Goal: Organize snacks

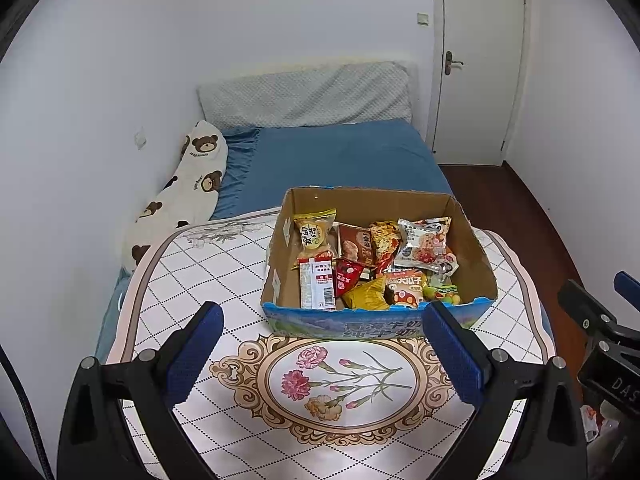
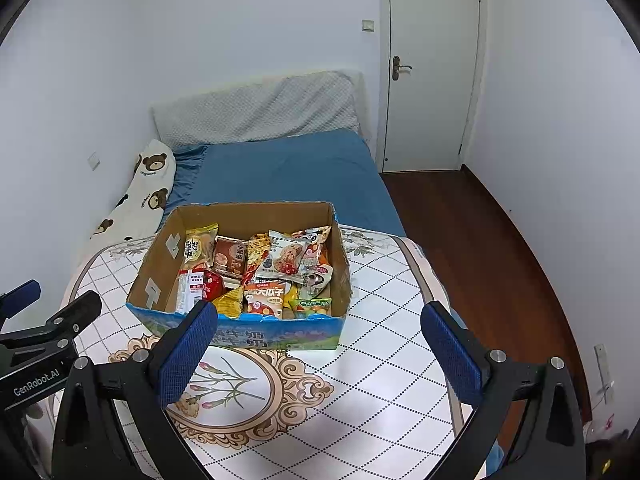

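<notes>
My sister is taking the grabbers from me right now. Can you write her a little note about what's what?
Left gripper: open, empty, hovering over the table in front of the box.
Right gripper: open, empty, also just short of the box.
Snacks: all that show sit piled in the box; none lie on the visible part of the table.
Done: snacks are gathered in the box, though loosely heaped.
Left: probably tidying the pile, or nothing if boxing them was the whole job. I can't tell which.
</notes>
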